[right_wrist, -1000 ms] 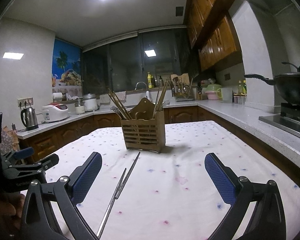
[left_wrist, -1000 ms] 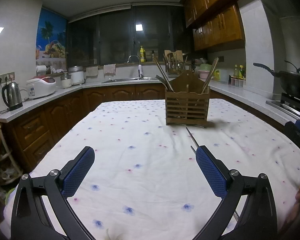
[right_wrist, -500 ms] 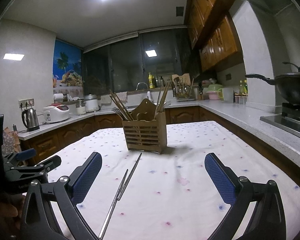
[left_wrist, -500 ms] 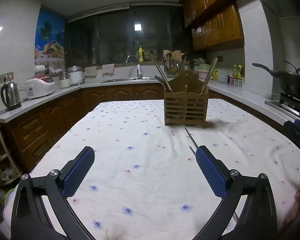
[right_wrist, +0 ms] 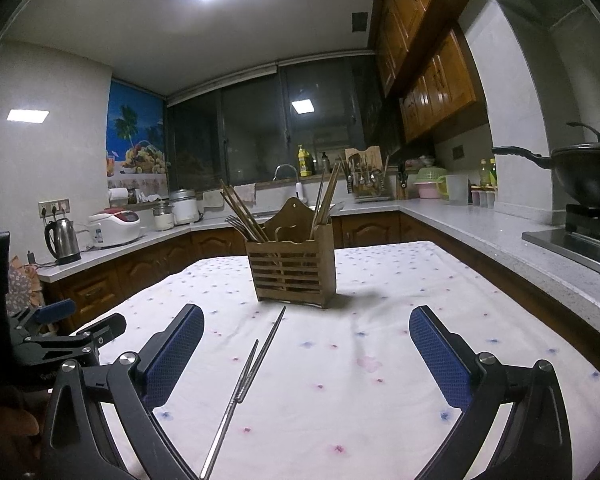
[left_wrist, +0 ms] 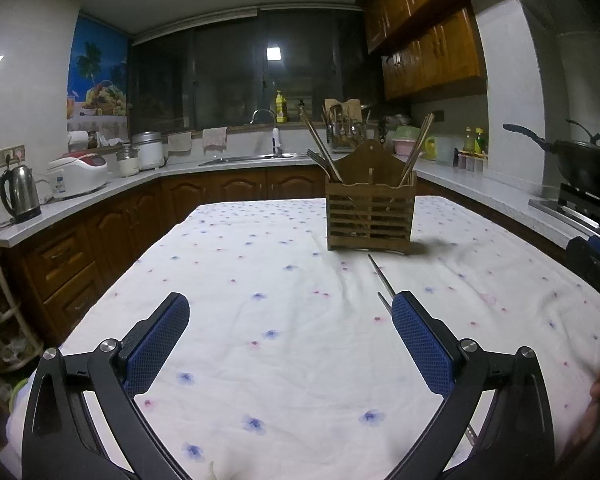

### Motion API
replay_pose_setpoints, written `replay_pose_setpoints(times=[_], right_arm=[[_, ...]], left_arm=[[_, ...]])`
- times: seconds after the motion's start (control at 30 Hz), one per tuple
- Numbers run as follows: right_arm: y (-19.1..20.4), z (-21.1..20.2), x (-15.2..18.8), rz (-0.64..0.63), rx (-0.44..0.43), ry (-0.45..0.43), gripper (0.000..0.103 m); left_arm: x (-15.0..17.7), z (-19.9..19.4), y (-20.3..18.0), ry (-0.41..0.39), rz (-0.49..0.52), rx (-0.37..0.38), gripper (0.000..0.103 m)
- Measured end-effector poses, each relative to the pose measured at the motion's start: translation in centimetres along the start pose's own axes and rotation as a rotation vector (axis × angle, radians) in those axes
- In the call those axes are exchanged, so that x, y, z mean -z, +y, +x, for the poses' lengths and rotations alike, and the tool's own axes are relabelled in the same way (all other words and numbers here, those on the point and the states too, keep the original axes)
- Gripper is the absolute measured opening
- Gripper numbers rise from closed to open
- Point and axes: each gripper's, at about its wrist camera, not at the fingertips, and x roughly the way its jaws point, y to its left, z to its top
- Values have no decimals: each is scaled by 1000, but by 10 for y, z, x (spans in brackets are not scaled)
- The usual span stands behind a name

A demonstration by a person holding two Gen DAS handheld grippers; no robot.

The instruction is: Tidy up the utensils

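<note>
Gripping: nothing — left gripper and right gripper both gape wide above the tablecloth.
Chopsticks: metal chopsticks lie loose, near the wooden holder — apart.

The left tongs hide most of the metal chopsticks.

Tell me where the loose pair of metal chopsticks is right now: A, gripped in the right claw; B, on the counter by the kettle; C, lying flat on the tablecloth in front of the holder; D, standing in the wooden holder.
C: the metal chopsticks lie flat on the tablecloth, in front of the wooden holder, with no claw touching them.
</note>
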Motion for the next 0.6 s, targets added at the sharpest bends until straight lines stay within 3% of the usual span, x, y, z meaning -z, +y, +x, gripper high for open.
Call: replay_pose_setpoints(times=[0.6], right_arm=[[0,1,-1,2,0,1,103]], left_arm=[[0,1,3,6,-8,2,103]])
